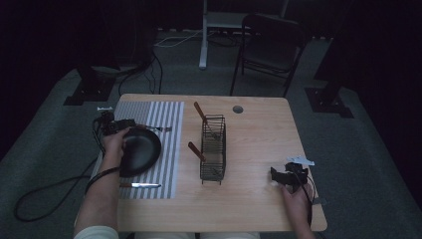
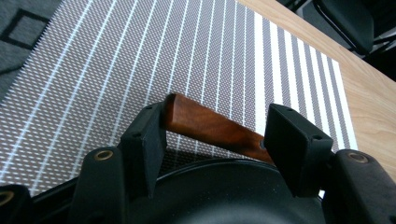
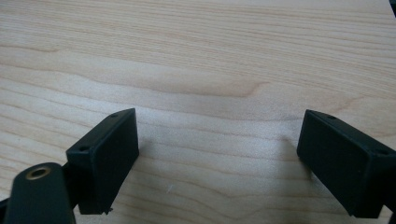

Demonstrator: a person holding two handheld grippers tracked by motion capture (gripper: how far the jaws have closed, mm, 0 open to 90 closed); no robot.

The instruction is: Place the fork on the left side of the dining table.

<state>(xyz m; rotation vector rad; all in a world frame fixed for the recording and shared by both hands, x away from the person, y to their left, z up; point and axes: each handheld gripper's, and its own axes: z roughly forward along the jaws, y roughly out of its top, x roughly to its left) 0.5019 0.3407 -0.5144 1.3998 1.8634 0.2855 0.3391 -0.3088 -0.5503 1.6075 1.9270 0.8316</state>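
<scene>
Striped mat (image 2: 140, 60) covers the worktop (image 1: 259, 144) at nine o'clock; left tool (image 2: 217, 135) stands half apart around a wooden handle (image 2: 210, 126), unclamped; right tool (image 3: 217, 158) gapes wide, empty.

A light wooden table (image 1: 259, 199) with rounded corners carries the items. A grey-and-white striped placemat (image 1: 166, 149) lies along the left edge, reaching the far edge. A black wire basket (image 1: 213, 149) stands near the table centre, just beside the placemat's right edge. A round grey spot (image 1: 238, 109), possibly a cable port, sits near the far edge. The right gripper (image 1: 288, 177) rests near the right near corner.
</scene>
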